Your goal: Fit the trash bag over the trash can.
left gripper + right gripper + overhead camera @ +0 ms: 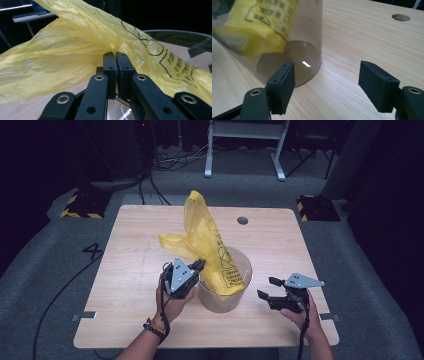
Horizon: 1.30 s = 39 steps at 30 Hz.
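The left gripper point(197, 266) is clamped shut on the yellow bag point(207, 240) at the rim of the clear bin point(235, 297). From that pinch, the bag's long axis rises up and away, its bottom end inside the bin. The right gripper point(266, 288) stands wide open and empty, just right of the bin.

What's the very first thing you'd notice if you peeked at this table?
The big yellow plastic bag grabs the eye: it sticks up tall from a see-through bin standing near the front middle of the wooden table. The left gripper pinches the bag at the bin's rim, jaws squeezed shut on the plastic. To the right of the bin, the right gripper hangs open with nothing in it.
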{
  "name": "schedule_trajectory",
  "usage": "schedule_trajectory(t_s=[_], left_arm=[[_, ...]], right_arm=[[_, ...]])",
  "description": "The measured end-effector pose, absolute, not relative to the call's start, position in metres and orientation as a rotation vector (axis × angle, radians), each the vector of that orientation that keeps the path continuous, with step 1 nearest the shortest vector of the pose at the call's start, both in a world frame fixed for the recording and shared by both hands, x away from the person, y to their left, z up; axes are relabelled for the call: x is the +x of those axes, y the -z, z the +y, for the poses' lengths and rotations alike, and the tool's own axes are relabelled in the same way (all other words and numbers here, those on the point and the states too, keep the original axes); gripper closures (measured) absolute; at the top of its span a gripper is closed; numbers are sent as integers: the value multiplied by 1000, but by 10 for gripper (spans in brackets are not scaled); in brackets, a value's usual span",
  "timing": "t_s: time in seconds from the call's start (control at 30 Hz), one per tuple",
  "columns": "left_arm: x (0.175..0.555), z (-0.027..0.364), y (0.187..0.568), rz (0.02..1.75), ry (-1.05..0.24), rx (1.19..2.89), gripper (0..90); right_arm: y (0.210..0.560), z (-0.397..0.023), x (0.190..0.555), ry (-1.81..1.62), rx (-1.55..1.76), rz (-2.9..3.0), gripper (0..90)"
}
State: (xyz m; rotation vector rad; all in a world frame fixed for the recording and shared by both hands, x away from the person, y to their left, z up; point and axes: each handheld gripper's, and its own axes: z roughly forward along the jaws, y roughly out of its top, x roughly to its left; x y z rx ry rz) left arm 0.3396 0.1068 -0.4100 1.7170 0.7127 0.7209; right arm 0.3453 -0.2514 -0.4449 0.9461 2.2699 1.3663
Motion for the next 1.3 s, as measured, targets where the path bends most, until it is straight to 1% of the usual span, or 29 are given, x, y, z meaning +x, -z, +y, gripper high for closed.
schedule_trajectory(t_s=[0.13,0.27,0.47,0.73,0.93,1.0,1.3], left_arm=[[336,107,410,698,-684,1716,869],[332,106,410,673,-674,1730,868],[329,107,411,657,-664,1731,862],[326,107,412,632,-657,1738,866],[324,105,412,612,-652,1750,871],[325,105,411,614,-644,1754,871],[321,98,409,543,-612,1801,882]], right_arm=[[437,-250,346,-1358,947,2253,299],[423,-248,345,-1397,927,2219,300],[397,-227,342,-1425,826,2214,294],[364,-206,343,-1479,771,2185,299],[358,-180,354,-1434,744,2235,294],[358,-171,358,-1430,726,2256,278],[352,-140,365,-1421,715,2307,278]])
